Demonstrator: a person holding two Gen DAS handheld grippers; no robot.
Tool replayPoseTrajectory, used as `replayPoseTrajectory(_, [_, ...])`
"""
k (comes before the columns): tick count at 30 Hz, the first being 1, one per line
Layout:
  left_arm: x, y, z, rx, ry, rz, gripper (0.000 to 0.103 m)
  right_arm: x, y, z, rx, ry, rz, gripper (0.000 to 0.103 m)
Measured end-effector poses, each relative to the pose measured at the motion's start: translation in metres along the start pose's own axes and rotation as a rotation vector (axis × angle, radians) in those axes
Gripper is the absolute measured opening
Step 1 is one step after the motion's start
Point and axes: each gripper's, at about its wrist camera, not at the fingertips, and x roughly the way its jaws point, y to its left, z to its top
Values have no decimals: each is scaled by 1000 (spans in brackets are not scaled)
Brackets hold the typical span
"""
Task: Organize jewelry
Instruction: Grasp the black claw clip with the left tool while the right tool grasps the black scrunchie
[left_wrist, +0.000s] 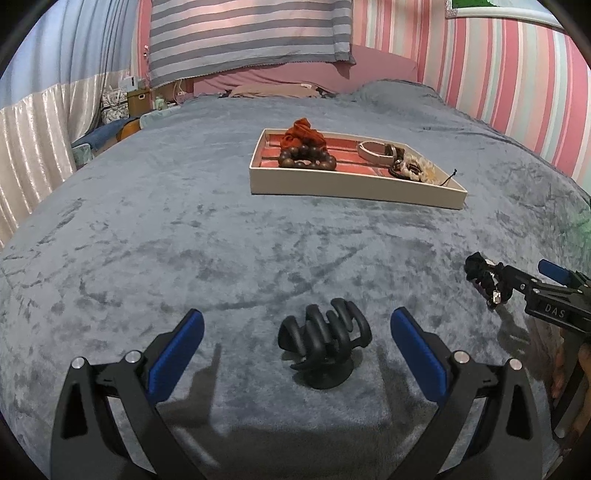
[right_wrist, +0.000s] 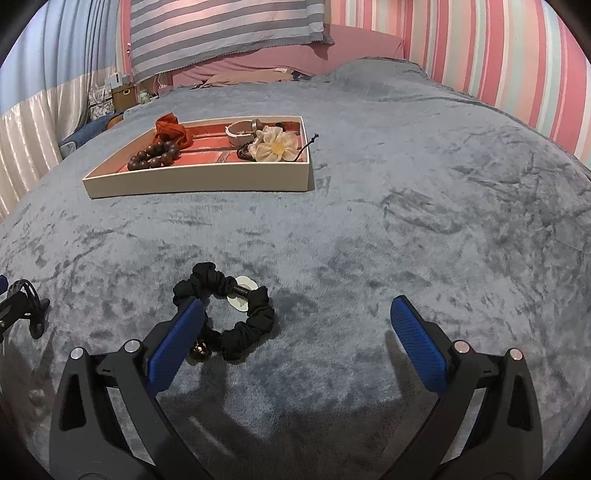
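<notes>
A black claw hair clip (left_wrist: 325, 341) lies on the blue-grey blanket between the open jaws of my left gripper (left_wrist: 297, 332); it also shows in the right wrist view (right_wrist: 31, 312). A black scrunchie (right_wrist: 231, 308) with a small charm lies on the blanket beside the left finger of my open right gripper (right_wrist: 297, 325); it also shows in the left wrist view (left_wrist: 485, 277). A white tray (left_wrist: 354, 186) with a pink lining holds a red scrunchie (left_wrist: 303, 133), a dark bead bracelet (left_wrist: 307, 157), a pale strap (left_wrist: 375, 151) and a cream flower (right_wrist: 274, 144).
The blanket (right_wrist: 424, 229) covers a bed. Striped pink walls (left_wrist: 517, 74) stand to the right, and a striped cloth (left_wrist: 251, 33) hangs at the back. Curtains and a bedside box (left_wrist: 138, 99) are at the left.
</notes>
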Motion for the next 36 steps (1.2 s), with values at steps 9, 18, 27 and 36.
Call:
replayPoseTrajectory(9, [12,-2,1,6,32,-32,98,12,1,-1,-4,43,21,81])
replayPoseTrajectory(18, [24,-5,2,24,71,-75,69,28,5,1,5,98,50,65])
replayPoseTrajectory(27, [30,-8,2,38,91,-94,50,33,8,3,-7,103,67,49])
replayPoseTrajectory(36, [27,-8,4,28,84,-98,50,31,12,4,-21,88,77,19])
